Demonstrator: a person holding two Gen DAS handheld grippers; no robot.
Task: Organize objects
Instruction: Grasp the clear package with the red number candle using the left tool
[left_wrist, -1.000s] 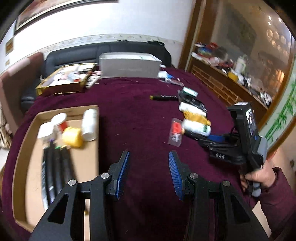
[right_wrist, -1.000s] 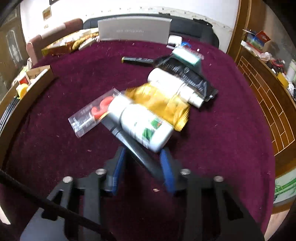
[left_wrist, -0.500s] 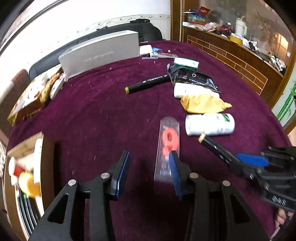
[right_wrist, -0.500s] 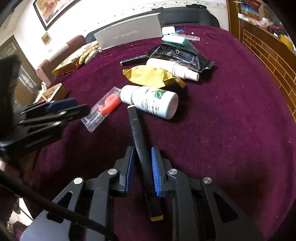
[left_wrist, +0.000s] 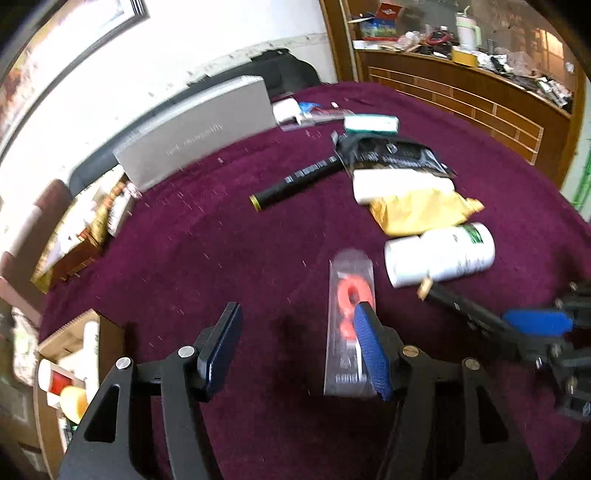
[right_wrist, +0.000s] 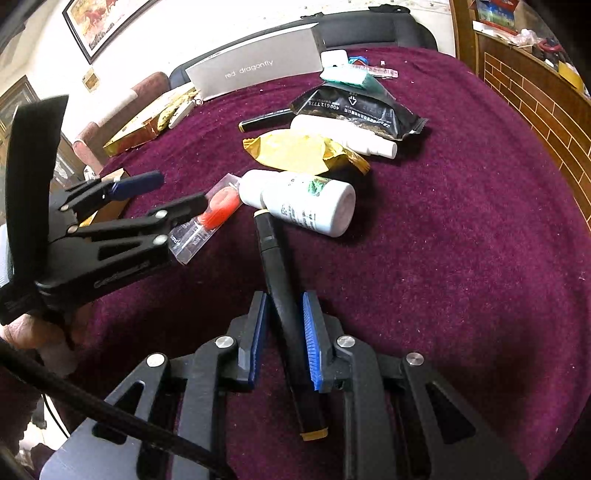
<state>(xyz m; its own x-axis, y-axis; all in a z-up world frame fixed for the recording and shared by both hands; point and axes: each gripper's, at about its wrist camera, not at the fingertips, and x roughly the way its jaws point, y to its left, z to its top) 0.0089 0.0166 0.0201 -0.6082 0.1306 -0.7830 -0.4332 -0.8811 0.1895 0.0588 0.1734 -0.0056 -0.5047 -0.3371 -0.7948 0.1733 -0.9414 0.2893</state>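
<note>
My right gripper is shut on a black marker with yellow ends; the marker's tip lies against a white bottle on the maroon cloth. The left gripper hovers low over a clear packet holding a red piece. Its jaws are opening, and the right fingertip overlaps the packet without any pad pressing on it. In the right wrist view the left gripper reaches in from the left over that packet. The right gripper and its marker show at the left wrist view's right edge.
Beyond the bottle lie a yellow pouch, a white spray bottle, a black packet and a second black marker. A grey box stands at the back. A cardboard tray with several items sits at the left.
The left gripper swung from the tray side over to the clear packet and its jaws have widened. The right gripper closed on the black marker beside the white bottle and keeps it.
</note>
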